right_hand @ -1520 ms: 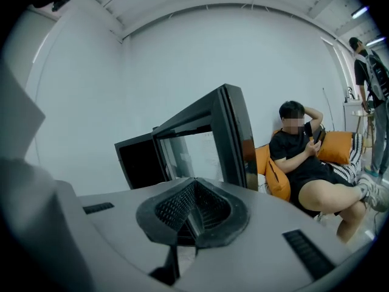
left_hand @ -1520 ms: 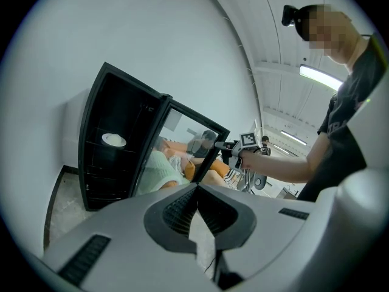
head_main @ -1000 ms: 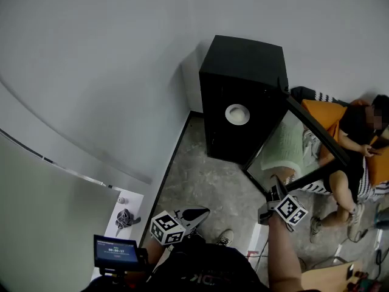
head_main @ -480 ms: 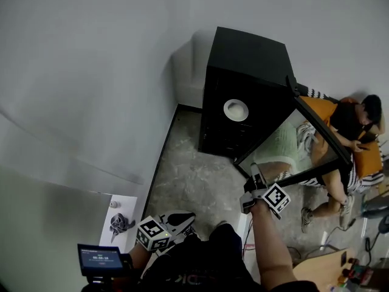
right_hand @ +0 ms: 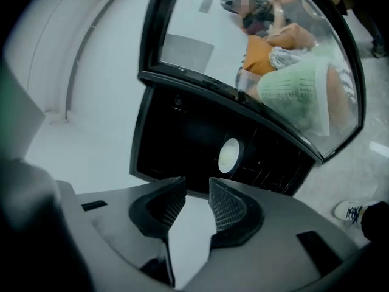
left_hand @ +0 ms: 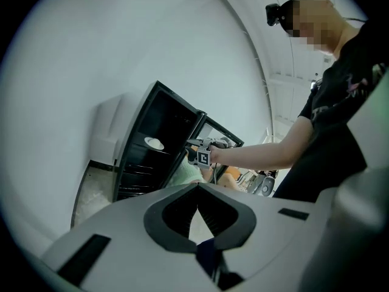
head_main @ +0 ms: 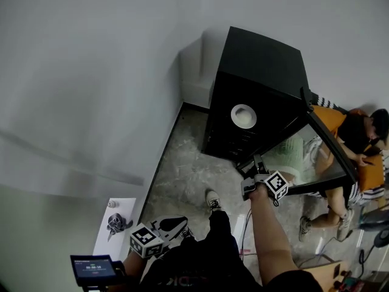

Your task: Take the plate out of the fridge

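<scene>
1. The plate [head_main: 244,115] lies on a shelf inside the open fridge [head_main: 261,66], right of centre in the head view.
2. The right gripper [head_main: 250,163] is below the plate in that frame, close to the fridge's lower front edge and clear of the plate. In the right gripper view the plate [right_hand: 229,155] shows just above and right of the gap between the jaws. The jaws stand apart, have just been opening, and have nothing between them.
3. The left gripper [head_main: 180,222] is low in the frame, left of centre, well apart from the fridge. Its jaws meet at the tips on nothing. In the left gripper view the plate [left_hand: 154,143] is a small disc left of centre.
4. The fridge interior is dark, and the shelves under the plate show only as faint lines. Whether anything lies on the plate cannot be told. A seated person [head_main: 352,145] is partly behind the door [head_main: 316,163] and cut off at the right edge.
5. The fridge is a matt black box, and the door is a dark frame round a glass pane. The plate is white, round and shallow. The right jaws' pads [right_hand: 228,205] are dark and mesh-textured. The floor [head_main: 188,181] is speckled stone.
</scene>
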{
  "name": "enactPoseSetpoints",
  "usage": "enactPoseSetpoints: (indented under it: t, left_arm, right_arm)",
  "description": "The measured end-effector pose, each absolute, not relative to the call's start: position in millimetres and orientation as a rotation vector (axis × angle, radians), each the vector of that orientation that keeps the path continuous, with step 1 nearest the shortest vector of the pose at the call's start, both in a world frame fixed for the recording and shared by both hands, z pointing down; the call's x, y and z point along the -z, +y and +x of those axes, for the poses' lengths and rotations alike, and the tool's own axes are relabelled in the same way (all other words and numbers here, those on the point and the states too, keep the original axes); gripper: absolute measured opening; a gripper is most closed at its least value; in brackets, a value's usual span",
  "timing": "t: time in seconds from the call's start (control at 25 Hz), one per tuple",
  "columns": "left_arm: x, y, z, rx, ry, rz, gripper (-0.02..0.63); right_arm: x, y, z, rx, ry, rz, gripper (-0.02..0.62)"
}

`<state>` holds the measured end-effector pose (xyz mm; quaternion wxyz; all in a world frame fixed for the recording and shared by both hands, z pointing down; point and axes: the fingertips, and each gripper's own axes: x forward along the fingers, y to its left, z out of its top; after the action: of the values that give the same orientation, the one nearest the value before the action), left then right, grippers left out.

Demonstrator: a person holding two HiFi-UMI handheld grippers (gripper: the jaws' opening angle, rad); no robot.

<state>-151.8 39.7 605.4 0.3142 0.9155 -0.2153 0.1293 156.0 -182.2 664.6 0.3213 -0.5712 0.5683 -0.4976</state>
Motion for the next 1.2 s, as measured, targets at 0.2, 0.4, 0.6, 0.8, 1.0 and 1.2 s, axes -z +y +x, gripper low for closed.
enactPoseSetpoints:
  t: [0.2,0.4,0.6,0.8,1.0,1.2]
  left_arm:
    - [-607.9,7.6,-146.9,-0.346,-0.700,2.329,0.006]
    - [-611.9,-15.4,-141.1,-0.380,-0.752,2.264,0.006]
    - [-626.4,-29.8,-117.2,-0.355,-0.791,2.191,0.006]
    - [-637.7,-46.9,-104.8,-0.351,-0.811,2.146,0.006]
    - [-648.3,-56.6,-102.5,-0.336,-0.827,2.111,0.006]
    - [-649.1,-65.2,-98.3,-0.326,-0.842,2.091,0.006]
  right_arm:
    - [-708.2,-236.3,183.3,1.444,1.230,-1.499,0.103]
    - [-730.5,-287.9,193.7,1.476,1.143,-1.437,0.103]
    - [-766.2,-315.2,210.7,1.535,1.115,-1.451,0.103]
    - [-784.9,-343.6,216.9,1.577,1.108,-1.470,0.103]
    - [-803.3,-355.3,216.7,1.625,1.067,-1.523,0.103]
    - [-810.4,-361.7,212.8,1.679,1.060,-1.566,0.128]
